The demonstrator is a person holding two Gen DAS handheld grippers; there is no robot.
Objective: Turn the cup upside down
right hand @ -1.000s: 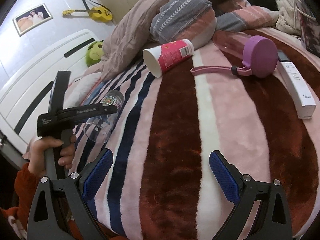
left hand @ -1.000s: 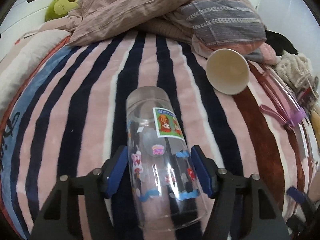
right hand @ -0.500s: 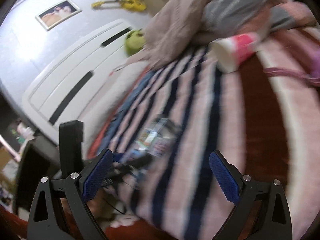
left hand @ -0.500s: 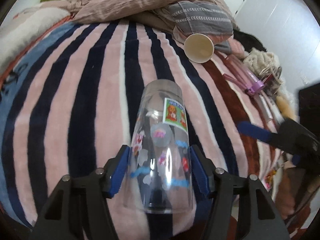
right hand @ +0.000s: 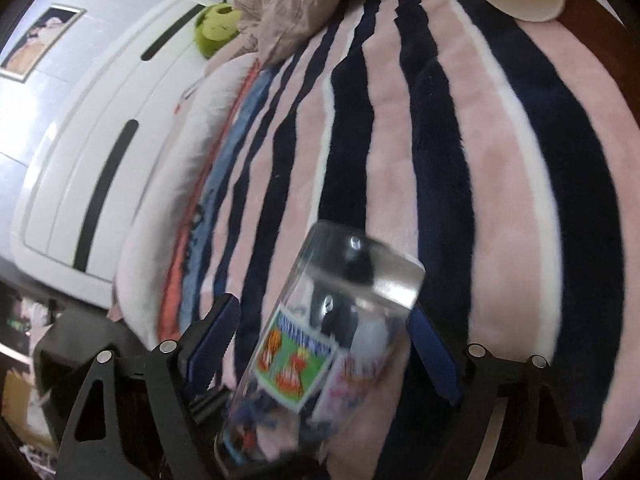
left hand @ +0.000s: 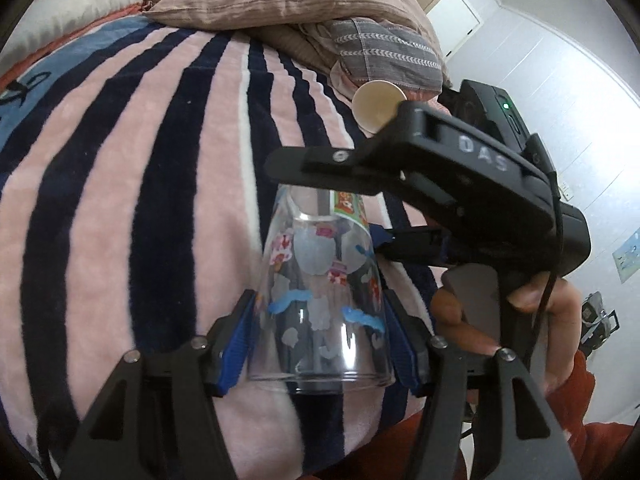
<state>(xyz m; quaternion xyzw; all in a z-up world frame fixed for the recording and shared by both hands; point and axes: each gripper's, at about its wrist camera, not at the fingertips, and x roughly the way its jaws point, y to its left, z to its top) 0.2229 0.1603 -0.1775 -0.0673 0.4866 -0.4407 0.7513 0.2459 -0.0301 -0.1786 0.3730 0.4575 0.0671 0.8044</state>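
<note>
Covering the bed, a striped blanket [left hand: 120, 184]; left tongs [left hand: 320, 320] clench the cup [left hand: 320, 300], right tongs [right hand: 324, 344] spread.

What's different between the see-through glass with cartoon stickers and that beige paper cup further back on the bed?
The clear stickered glass is transparent; the beige paper cup is opaque. The glass is clamped between the left gripper pads, off the striped blanket; the paper cup lies on its side by the grey pillow. Both are open-topped drinking cups.
</note>
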